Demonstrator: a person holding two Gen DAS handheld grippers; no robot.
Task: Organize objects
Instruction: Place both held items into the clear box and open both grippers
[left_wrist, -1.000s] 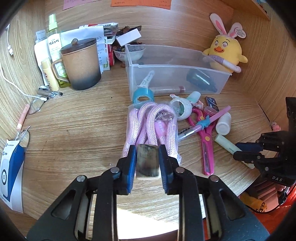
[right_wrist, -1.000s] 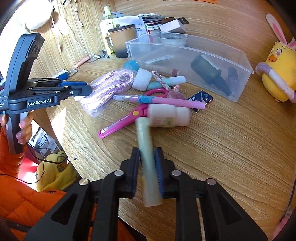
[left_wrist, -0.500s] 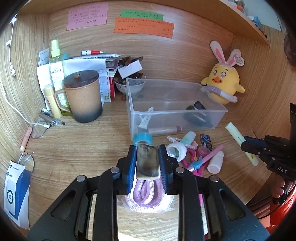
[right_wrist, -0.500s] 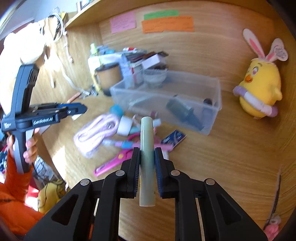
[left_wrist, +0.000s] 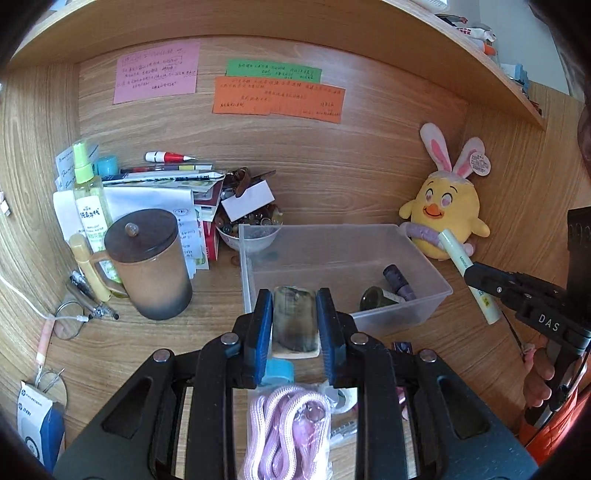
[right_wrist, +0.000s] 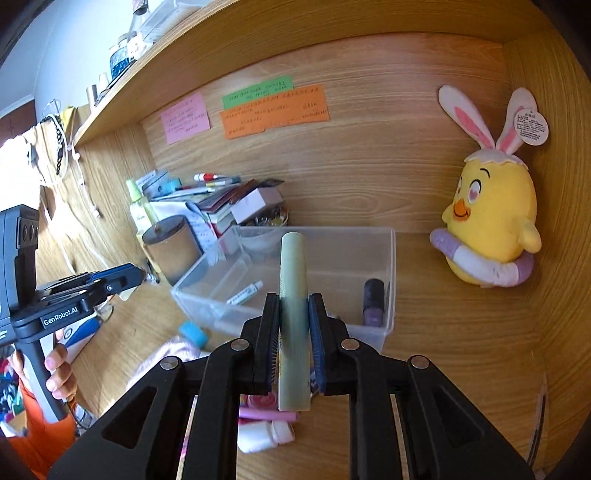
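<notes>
Tube (right_wrist: 293, 317) clamped between right jaws

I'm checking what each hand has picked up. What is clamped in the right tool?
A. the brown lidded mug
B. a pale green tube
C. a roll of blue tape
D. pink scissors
B: in the right wrist view the right tool is closed on a pale green tube that sticks out past its tips toward the clear plastic bin.
</notes>
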